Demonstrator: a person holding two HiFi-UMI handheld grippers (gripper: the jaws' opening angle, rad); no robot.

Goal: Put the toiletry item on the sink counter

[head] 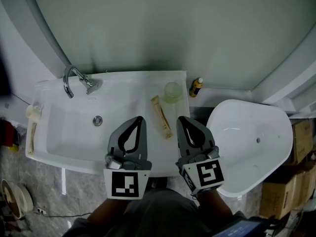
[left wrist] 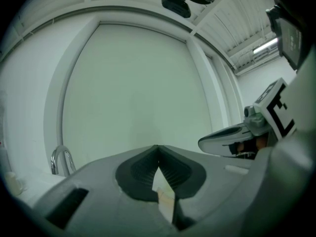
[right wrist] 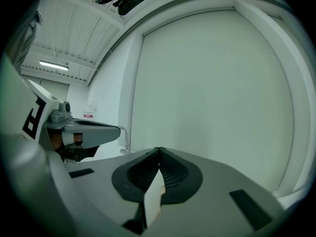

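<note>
While the person holds both tools low over the front of the sink, neither one grips anything. The left gripper (head: 140, 118) (left wrist: 158, 146) has its jaws pressed together at the tips, and the right gripper (head: 181, 118) (right wrist: 159, 148) is closed the same way. The tube (head: 161, 116) lies flat on the sink counter (head: 133, 83), between the two pairs of jaw tips and touching neither. Ahead of it stands a pale green cup (head: 173, 92). A small bottle (head: 196, 87) stands ahead and right of the right jaws, and the tap (head: 76, 80) ahead and well left of the left jaws.
</note>
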